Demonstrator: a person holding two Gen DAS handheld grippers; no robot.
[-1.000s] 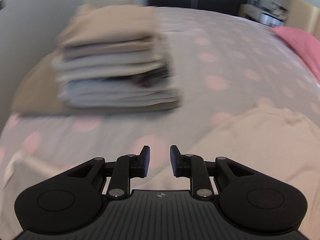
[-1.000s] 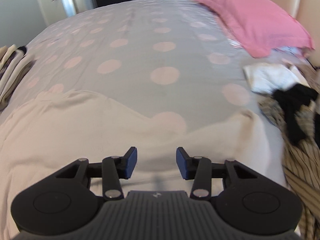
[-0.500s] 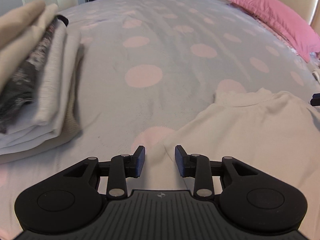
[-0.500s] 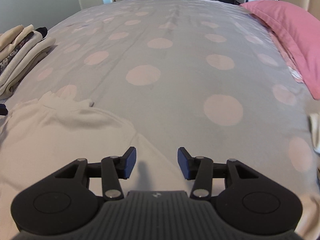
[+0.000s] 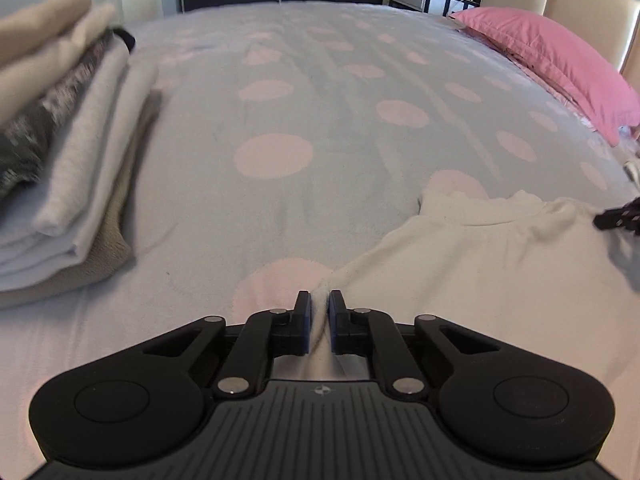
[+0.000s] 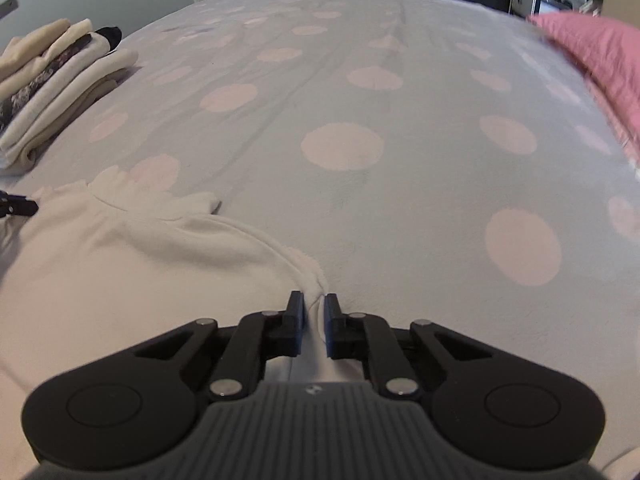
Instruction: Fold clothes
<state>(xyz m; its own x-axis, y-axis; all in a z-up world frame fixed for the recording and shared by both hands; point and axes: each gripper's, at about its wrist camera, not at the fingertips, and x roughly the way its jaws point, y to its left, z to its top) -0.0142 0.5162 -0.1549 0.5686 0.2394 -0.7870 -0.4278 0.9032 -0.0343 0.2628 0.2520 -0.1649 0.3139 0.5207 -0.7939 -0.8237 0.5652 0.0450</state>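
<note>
Cream fleece top (image 5: 480,264) lies flat on the polka-dot bedspread (image 5: 320,120) beside the stack of folded clothes (image 5: 60,160), and I have my left gripper (image 5: 319,308) and right gripper (image 6: 314,312) each closing, pinching one of its shoulder corners.

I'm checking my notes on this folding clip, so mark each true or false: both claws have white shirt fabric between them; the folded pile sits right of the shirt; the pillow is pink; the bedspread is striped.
1. Both claws have fabric between them: true. The left claw and right claw are closing on the white shirt.
2. False: the folded pile lies left of it.
3. Pink pillow: true.
4. False: the bedspread is dotted.
</note>
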